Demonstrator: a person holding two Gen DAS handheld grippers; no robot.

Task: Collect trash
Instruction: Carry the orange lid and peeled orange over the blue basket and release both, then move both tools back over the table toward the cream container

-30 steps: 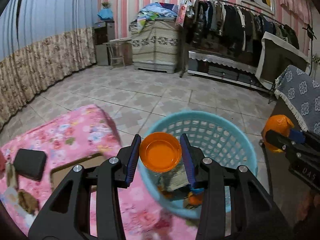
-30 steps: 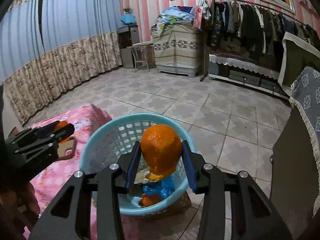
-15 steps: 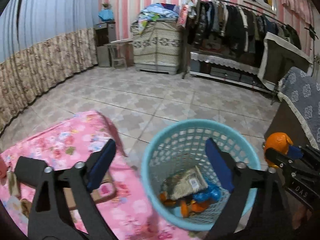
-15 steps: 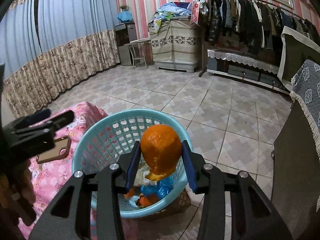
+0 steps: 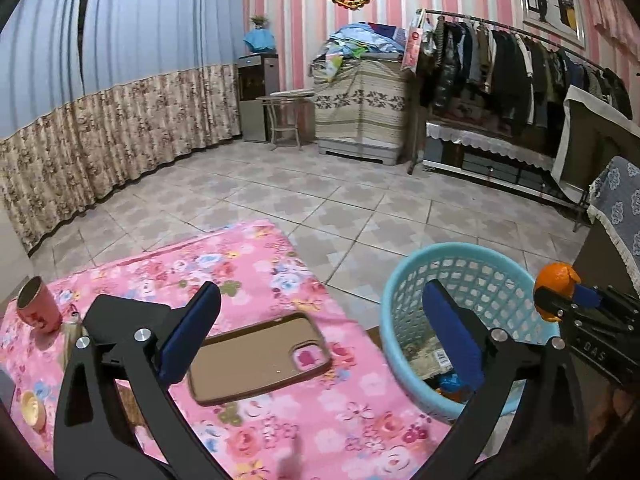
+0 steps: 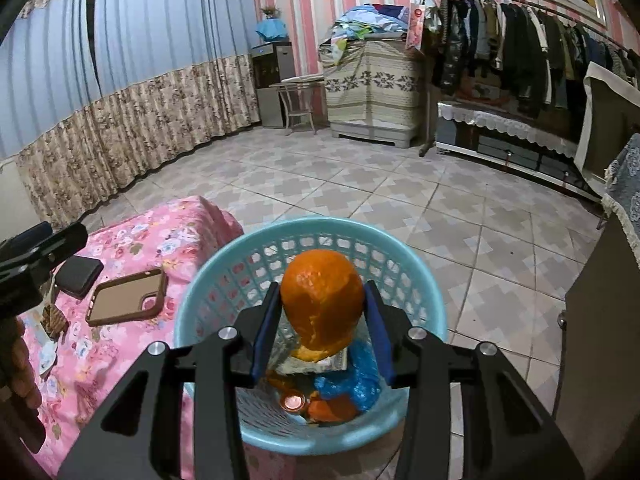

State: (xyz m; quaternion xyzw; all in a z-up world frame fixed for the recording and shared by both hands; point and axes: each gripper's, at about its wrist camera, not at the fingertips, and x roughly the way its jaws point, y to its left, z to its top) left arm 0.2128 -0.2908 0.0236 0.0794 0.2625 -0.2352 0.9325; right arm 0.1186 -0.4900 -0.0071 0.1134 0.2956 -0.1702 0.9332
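Orange peel (image 6: 322, 304): pinched between the blue pads of my right gripper (image 6: 320, 320), hanging over the open mouth of the basket.
Basket (image 6: 224, 272): pale blue plastic lattice, standing on the tiled floor just beside the pink flowered cloth (image 5: 260, 264); inside lie more peel, a crumpled blue wrapper (image 6: 352, 384), a printed packet and a small round orange lid (image 6: 293, 402).
Left gripper (image 5: 320, 336): my jaws have just been opening and now stand spread wide with nothing between them, one finger over the cloth, the other over the basket rim.
Cloth: a brown phone case (image 5: 260, 356) lies flat on it, with a dark wallet (image 6: 78, 276) near it and a red cup (image 5: 38, 310) at the far left.
Hand (image 6: 20, 364): mine, seen at the left edge of the right view, gripping the left tool.
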